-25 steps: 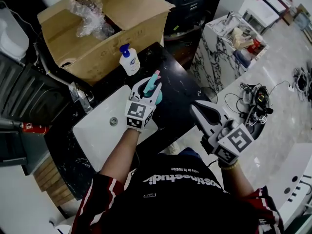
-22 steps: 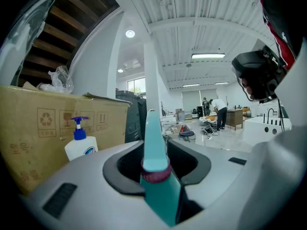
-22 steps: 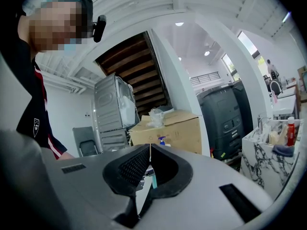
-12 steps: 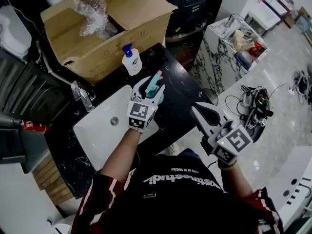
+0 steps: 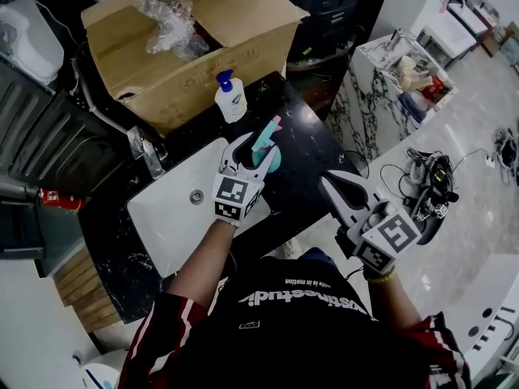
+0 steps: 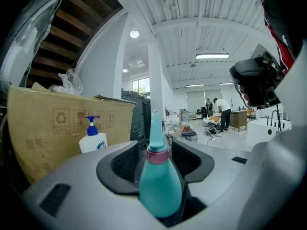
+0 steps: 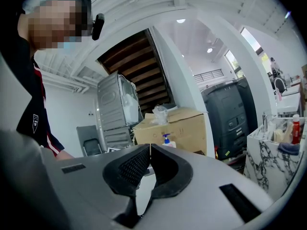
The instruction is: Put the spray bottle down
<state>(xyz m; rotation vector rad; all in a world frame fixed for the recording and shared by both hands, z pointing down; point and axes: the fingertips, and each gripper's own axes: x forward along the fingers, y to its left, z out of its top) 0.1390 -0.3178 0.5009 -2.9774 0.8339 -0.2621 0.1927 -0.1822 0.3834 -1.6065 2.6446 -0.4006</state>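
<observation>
Spray bottle (image 6: 159,186): teal, upright, seemingly standing on the black countertop (image 5: 304,164) just beside the sink (image 5: 174,217).
Left gripper (image 5: 256,147): jaws spread wide either side of the bottle, pads off it.
Right gripper (image 7: 149,150): jaws pressed together, nothing between, well apart from the bottle.
Step advice: back the left gripper straight out, level, so neither pad clips the narrow neck and tips the bottle.
Cardboard box (image 5: 203,63): flaps open, crumpled clear plastic (image 5: 166,10) inside.
Pump bottle (image 5: 231,97): against the box front.
Sink contents: only the drain (image 5: 196,196) shows.
</observation>
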